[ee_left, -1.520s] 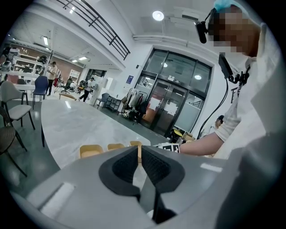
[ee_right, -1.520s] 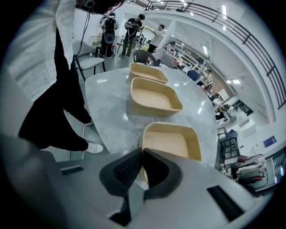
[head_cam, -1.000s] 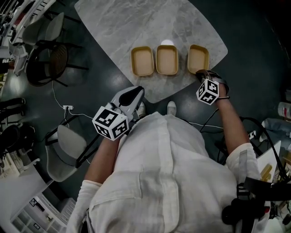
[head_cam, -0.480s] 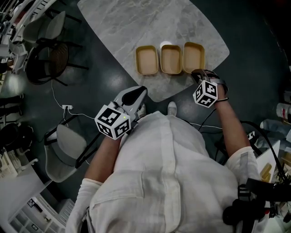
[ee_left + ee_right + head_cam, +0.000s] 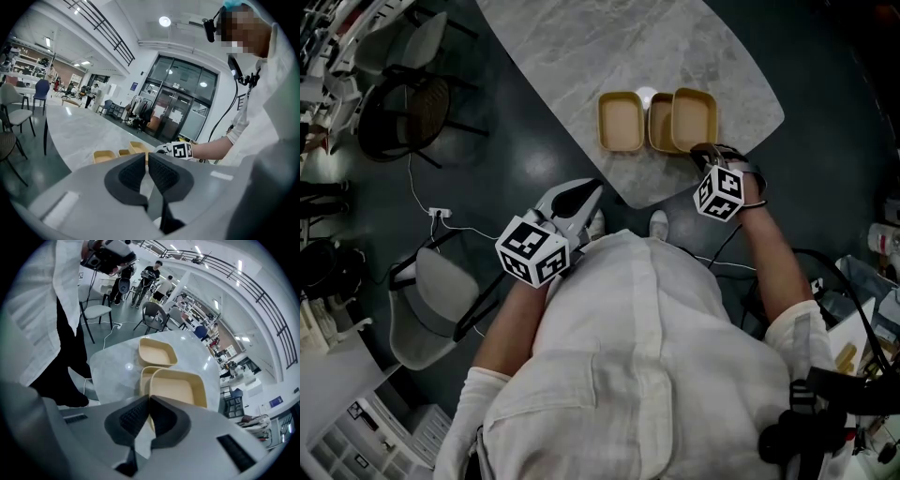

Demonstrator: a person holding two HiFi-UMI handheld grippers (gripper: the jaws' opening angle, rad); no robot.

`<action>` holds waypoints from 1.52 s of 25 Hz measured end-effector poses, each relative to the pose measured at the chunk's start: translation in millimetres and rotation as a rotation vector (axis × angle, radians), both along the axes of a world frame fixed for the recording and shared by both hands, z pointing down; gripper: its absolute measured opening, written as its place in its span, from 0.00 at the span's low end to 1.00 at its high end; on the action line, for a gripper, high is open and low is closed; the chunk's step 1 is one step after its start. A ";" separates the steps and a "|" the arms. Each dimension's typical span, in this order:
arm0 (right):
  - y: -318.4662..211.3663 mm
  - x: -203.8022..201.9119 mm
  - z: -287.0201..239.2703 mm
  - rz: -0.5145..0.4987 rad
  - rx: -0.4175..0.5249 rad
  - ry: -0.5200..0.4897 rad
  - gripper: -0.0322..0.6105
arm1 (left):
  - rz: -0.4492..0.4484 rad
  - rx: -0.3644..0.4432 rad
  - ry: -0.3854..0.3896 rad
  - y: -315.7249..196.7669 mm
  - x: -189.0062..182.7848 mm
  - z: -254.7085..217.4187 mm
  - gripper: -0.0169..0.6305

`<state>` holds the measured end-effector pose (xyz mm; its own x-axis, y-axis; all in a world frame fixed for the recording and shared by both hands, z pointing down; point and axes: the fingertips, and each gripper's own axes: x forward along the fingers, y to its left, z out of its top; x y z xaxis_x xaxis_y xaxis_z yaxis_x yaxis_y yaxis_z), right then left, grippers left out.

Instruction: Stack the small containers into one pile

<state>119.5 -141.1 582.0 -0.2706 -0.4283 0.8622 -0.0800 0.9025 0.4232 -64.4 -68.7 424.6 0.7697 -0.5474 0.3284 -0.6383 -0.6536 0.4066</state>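
Three tan, shallow containers are on the marble table (image 5: 581, 56). The left container (image 5: 621, 122) (image 5: 157, 351) stands alone. My right gripper (image 5: 704, 151) (image 5: 150, 409) is shut on the near rim of the right container (image 5: 694, 119) (image 5: 177, 387). It holds that container tilted over the middle container (image 5: 657, 123) (image 5: 146, 375), hiding most of it. My left gripper (image 5: 584, 190) (image 5: 146, 169) hangs shut and empty over the floor, short of the table's near edge. From there it sees the containers (image 5: 137, 147) in the distance.
The table's near corner (image 5: 642, 197) lies just in front of my shoes. Chairs (image 5: 403, 112) stand left of the table, and a grey chair (image 5: 436, 309) is beside my left arm. A cable and plug (image 5: 441, 214) lie on the dark floor.
My right gripper has carried the right container leftward, from apart from the middle one to overlapping it. The left gripper has stayed where it was.
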 end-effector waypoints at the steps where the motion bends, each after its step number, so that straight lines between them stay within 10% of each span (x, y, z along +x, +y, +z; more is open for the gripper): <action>1: -0.2 -3.7 1.2 -0.003 -0.002 0.001 0.07 | -0.003 0.000 0.000 0.4 -3.5 0.0 0.04; 38: -6.0 -46.4 57.8 -0.084 -0.150 0.053 0.07 | -0.068 -0.030 -0.022 -7.4 -50.3 10.9 0.04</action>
